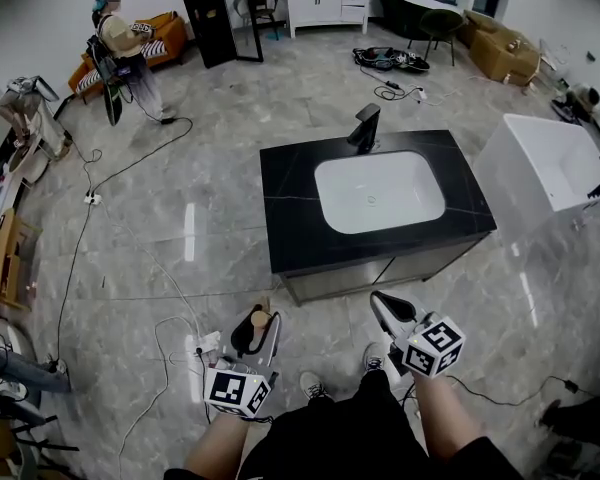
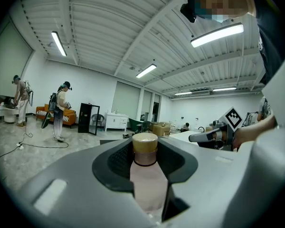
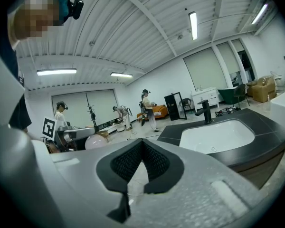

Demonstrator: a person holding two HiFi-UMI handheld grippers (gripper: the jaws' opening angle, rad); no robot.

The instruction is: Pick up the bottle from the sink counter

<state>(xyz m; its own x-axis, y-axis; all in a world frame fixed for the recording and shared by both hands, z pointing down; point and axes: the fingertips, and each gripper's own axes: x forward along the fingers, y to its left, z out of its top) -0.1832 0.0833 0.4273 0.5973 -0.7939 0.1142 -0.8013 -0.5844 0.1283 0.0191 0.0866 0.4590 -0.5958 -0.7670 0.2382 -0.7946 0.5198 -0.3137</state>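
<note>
My left gripper [image 1: 254, 330] is held low at the bottom left of the head view, away from the counter, and is shut on a pale pink bottle [image 1: 261, 319] with a tan cap. In the left gripper view the bottle [image 2: 146, 175] stands upright between the dark pads [image 2: 118, 160], its cap just above them. My right gripper [image 1: 383, 303] hovers in front of the black sink counter [image 1: 290, 208], shut with nothing in it; its pads [image 3: 154, 163] meet in the right gripper view. The white basin [image 1: 380, 193] is set into the counter.
A black faucet [image 1: 364, 128] stands at the counter's far edge. A white tub [image 1: 540, 168] sits to the right. Cables [image 1: 130, 168] run over the grey floor at left. A person [image 1: 125, 53] stands far left by an orange sofa; a black cabinet [image 1: 220, 18] is behind.
</note>
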